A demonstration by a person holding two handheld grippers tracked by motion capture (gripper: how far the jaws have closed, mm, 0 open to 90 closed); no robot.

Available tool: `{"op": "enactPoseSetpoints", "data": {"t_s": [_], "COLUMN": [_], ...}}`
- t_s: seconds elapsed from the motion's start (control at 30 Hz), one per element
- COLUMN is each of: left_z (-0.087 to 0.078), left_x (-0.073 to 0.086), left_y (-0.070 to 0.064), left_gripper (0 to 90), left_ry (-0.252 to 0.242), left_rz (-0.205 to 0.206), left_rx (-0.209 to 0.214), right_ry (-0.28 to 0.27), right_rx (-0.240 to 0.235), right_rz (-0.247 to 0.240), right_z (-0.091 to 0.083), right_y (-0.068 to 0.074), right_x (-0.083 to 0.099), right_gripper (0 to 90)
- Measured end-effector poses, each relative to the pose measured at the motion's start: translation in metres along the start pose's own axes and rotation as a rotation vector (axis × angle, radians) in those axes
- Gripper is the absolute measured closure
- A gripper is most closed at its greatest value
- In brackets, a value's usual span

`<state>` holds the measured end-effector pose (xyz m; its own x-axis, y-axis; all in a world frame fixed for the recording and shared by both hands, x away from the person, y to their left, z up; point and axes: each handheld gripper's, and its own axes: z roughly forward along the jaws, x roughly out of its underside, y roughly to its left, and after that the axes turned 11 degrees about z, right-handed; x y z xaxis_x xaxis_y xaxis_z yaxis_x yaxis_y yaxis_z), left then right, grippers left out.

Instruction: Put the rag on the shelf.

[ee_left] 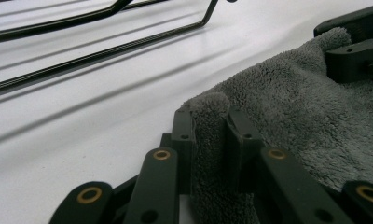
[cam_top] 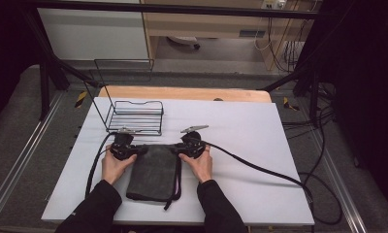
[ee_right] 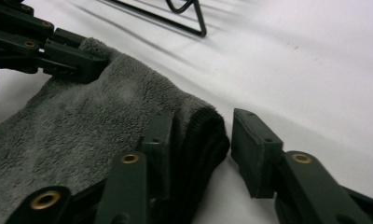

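A dark grey folded towel [cam_top: 153, 172] lies on the white table [cam_top: 240, 126], near its front edge. My left gripper [cam_top: 139, 150] is at the towel's far left corner. In the left gripper view, that gripper [ee_left: 211, 127] is shut on a pinched-up fold of the towel [ee_left: 292, 112]. My right gripper [cam_top: 175, 150] is at the far right corner. In the right gripper view, it [ee_right: 202, 128] is open: one jaw rests on the towel [ee_right: 82, 121], the other stands apart on the bare table, and the towel's edge lies between them.
A black wire basket [cam_top: 136, 116] stands on the table just behind the left gripper, and its wires [ee_left: 105, 46] run close by. The right gripper's cable [cam_top: 260, 167] trails across the table to the right. A wooden strip [cam_top: 182, 92] borders the far edge.
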<state>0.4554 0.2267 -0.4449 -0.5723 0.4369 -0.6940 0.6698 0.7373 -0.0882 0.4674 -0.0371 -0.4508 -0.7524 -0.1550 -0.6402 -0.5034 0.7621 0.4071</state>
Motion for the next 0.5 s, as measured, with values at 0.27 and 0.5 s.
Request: {"op": "enactPoseSetpoints", "data": {"t_s": [0.27,0.5], "left_z": [0.0002,0.0000], "left_x": [0.0018,0.0013], "left_y": [0.0015,0.0003], "left_gripper": [74.8,74.9], "left_ry": [-0.015,-0.014], "left_rz": [0.006,0.023], "left_rx": [0.009,0.002], "right_ry": [0.031,0.058], "right_rx": [-0.008,-0.026], "right_rz": [0.047,0.104], "right_z": [0.0034,0.0031], "right_y": [0.0024,0.0013], "right_x": [-0.0007,-0.0036], "right_gripper": [69.5,76.6]}}
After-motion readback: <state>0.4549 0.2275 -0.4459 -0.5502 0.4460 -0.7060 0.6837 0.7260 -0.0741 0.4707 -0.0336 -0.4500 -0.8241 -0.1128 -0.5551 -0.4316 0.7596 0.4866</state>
